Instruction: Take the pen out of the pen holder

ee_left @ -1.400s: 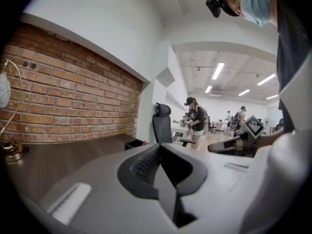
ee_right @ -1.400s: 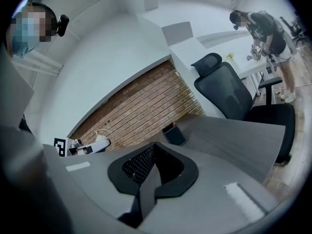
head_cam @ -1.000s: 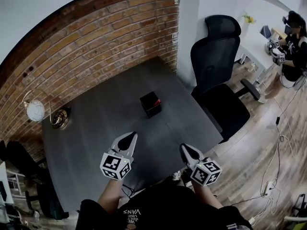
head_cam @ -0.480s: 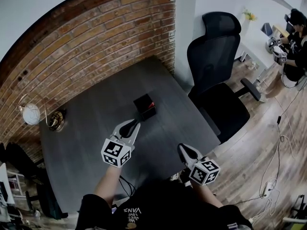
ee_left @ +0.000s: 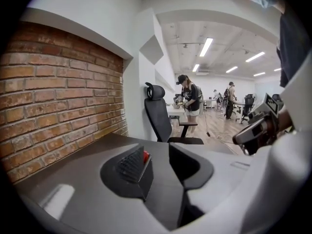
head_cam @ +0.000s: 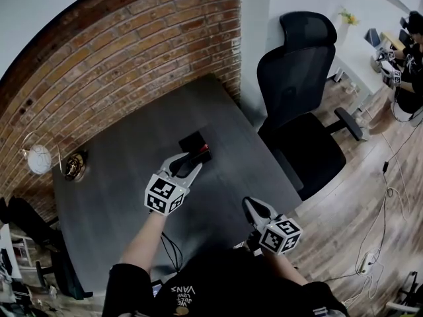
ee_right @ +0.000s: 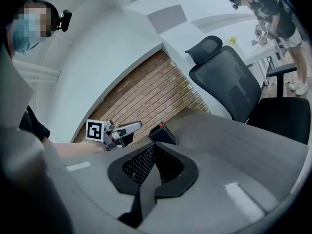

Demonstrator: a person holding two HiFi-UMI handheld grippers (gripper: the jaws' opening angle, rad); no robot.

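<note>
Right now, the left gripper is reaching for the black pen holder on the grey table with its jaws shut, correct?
No. The left gripper view shows the left gripper with jaws apart, just opened, gripping nothing. The rest holds: it is reaching for the black pen holder on the grey table.

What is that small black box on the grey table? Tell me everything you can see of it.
The pen holder is a small, square box, matt black as it looks, standing upright on the grey table, apart from the brick wall. A red tip shows at its top, probably the pen's end. The left gripper, whose jaws have just been opening, reaches up to its near side with nothing gripped. Whether it touches the box I cannot tell.
</note>
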